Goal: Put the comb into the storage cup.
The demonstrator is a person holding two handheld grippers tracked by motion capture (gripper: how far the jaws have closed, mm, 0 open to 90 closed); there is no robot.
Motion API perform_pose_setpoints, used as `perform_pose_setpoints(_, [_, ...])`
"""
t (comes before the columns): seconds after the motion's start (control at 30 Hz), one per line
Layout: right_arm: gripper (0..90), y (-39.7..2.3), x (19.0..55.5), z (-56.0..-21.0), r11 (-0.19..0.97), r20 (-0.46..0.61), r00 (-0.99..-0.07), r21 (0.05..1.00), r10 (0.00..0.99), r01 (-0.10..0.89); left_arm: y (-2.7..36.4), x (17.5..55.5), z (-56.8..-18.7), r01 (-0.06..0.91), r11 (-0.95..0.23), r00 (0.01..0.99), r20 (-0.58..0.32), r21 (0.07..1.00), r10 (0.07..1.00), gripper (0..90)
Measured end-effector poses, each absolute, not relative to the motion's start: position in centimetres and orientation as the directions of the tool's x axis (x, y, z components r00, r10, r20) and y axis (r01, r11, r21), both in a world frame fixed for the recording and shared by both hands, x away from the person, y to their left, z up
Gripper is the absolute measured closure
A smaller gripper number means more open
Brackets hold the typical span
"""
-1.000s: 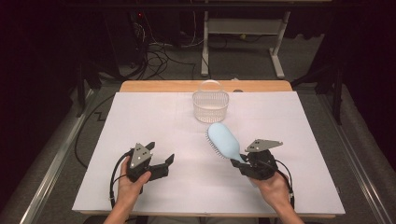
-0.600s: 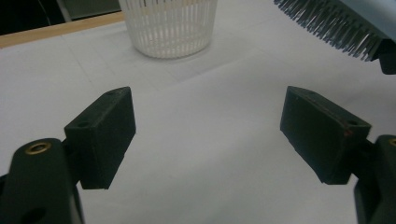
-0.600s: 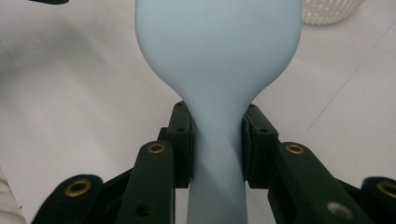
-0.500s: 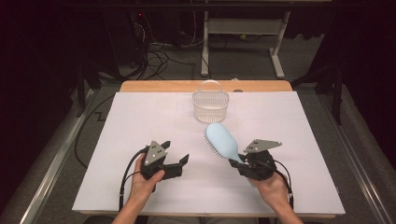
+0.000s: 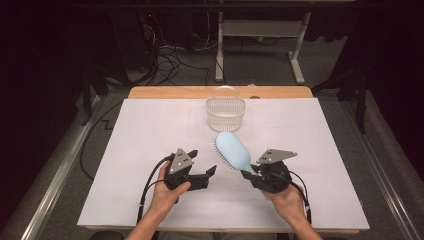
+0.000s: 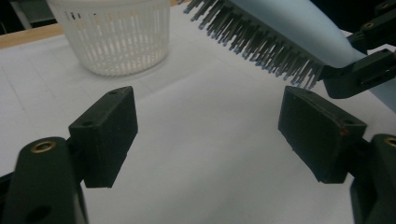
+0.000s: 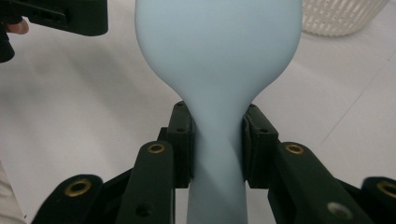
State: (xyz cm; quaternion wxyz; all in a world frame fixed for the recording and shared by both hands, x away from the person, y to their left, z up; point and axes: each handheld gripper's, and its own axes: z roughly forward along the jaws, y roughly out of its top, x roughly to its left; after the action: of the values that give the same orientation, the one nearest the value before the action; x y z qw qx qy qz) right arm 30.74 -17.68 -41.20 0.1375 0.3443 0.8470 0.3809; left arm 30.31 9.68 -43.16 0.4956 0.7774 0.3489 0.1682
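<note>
Holding the light blue hairbrush (image 5: 234,151) by its handle, the right claw (image 5: 248,174) is clamped firmly, brush raised off the white bench (image 5: 150,130), bristles turned toward the left claw (image 5: 211,171). Left claw stands wide with nothing between its jaws, which have just been closing slightly, near the brush head. White basket (image 5: 225,112) sits empty at the far side. Judged: pickup done; handover or placing in the basket remains outstanding
</note>
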Motion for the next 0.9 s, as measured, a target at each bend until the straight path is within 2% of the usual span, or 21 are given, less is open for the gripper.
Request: perform_pose_setpoints(0.9, [70.2, -16.4, 30.9, -41.4, 0.485, 0.017, -0.743, 0.748, 0.669, 0.454, 8.2, 30.5, -43.0, 0.385, -0.245, 0.74, -0.139, 0.89, 0.657, 20.9])
